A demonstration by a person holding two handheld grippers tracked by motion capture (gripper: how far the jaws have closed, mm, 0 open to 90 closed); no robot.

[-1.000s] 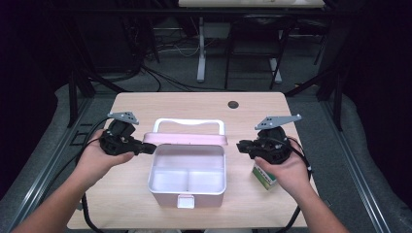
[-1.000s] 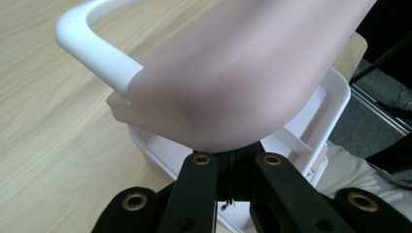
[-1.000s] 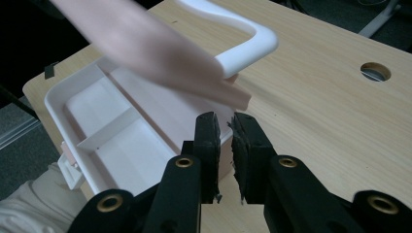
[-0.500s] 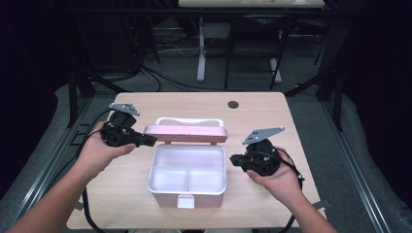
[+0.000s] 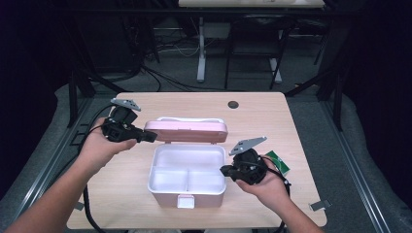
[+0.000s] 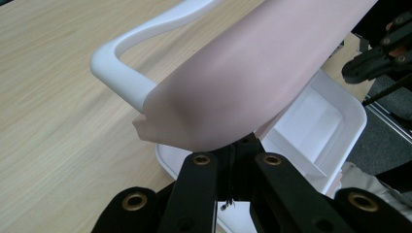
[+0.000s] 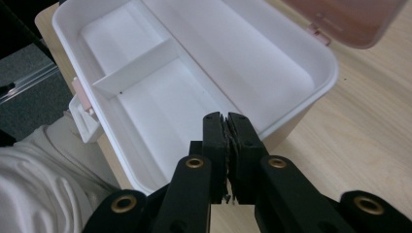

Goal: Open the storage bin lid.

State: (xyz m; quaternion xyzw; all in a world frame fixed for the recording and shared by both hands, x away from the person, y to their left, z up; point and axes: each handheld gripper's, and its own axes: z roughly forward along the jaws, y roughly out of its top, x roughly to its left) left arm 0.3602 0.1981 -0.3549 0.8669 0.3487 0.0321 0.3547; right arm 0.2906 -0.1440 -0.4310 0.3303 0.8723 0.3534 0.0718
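Note:
A white box (image 5: 187, 194) with a divider (image 7: 136, 68) stands open mid-table. Its pink lid (image 5: 187, 131) hangs half-raised, tilted forward over the back of the box, with a white handle (image 5: 189, 119) on top. My left gripper (image 5: 148, 137) is at the lid's left end. In the left gripper view the jaws close together at the lid's edge (image 6: 252, 73), and the lid hides their tips. My right gripper (image 5: 224, 171) is shut and empty, its tips (image 7: 226, 119) just over the box's right rim (image 7: 311, 58).
A green packet (image 5: 278, 162) lies on the table behind my right hand. A small black round mark (image 5: 233, 104) sits near the table's far edge. Bare wood stretches behind the box. A pink latch (image 7: 82, 102) sticks out at the box's front.
The lid has swung from upright down and forward with my left gripper at its end. My right gripper moved forward and in toward the box's right rim, uncovering the green packet.

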